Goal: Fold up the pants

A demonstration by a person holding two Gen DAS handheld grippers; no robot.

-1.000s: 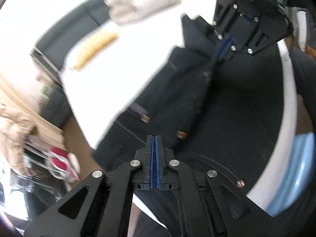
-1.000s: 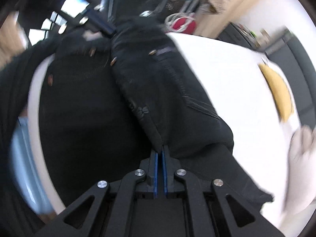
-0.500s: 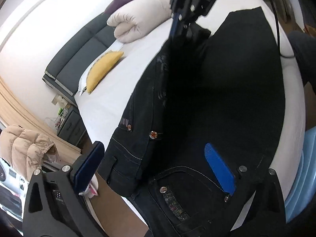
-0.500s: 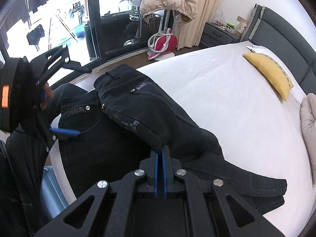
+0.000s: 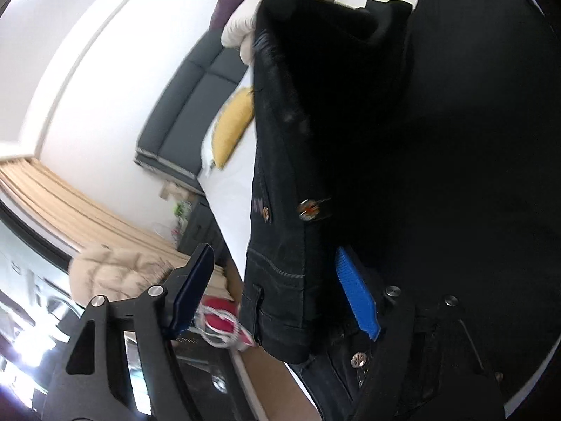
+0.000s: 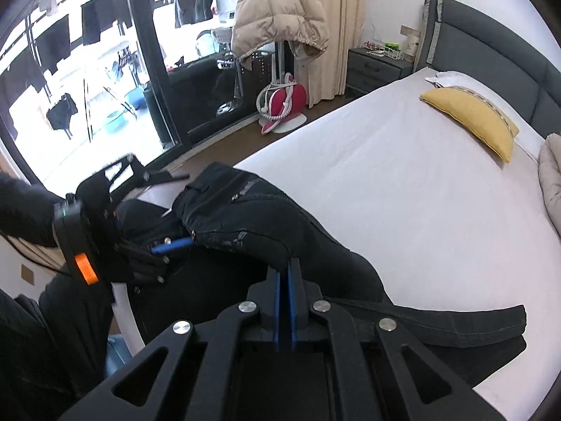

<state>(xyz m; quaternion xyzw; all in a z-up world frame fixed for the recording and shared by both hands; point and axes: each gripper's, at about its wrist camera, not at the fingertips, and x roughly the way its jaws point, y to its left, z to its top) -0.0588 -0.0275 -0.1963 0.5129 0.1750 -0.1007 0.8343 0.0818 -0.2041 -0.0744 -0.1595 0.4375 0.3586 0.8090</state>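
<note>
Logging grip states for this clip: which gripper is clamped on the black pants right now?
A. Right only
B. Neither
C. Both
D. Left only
A: the right gripper has its blue pads shut on a fold of the black pants, while the left gripper stands wide open.

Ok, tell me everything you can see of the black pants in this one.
The black pants are dark denim with pale stitching, metal rivets and a belt loop at the waistband. They lie on the white bed, legs stretching toward its edge. One fold of fabric is lifted into a ridge, pinched in the shut right claw. The left claw is open at the waistband end, one blue finger against the cloth.
</note>
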